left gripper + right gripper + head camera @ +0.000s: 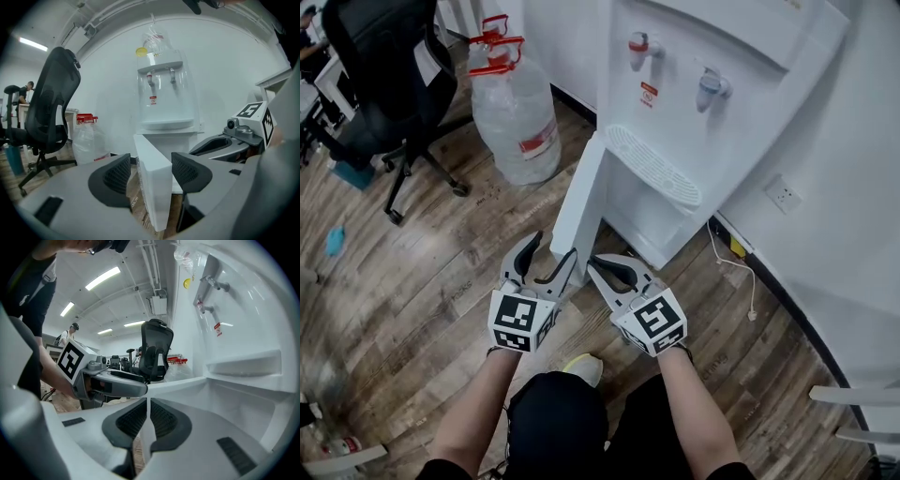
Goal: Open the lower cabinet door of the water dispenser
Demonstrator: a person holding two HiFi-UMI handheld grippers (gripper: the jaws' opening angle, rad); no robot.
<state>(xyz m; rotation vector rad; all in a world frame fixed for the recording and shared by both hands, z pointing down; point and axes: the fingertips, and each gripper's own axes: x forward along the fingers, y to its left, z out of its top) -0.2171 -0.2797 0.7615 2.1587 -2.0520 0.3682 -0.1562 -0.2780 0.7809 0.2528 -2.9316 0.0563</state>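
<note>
The white water dispenser (694, 84) stands against the wall, its lower cabinet door (581, 202) swung out toward me and the compartment (647, 202) exposed. My left gripper (554, 246) is open and straddles the door's free edge (154, 187). A gap shows at its left pad, while the right pad sits close to the slab. My right gripper (598, 262) is just right of it, at the door's inner side. In the right gripper view the right gripper (148, 420) has its pads nearly together on a thin white lip of the door (146, 439).
A large clear water bottle (516, 117) with a red cap stands left of the dispenser, and a black office chair (380, 66) is farther left. A wall outlet (783, 194) and a loose cable (741, 272) are on the right. My knees and shoe are below the grippers.
</note>
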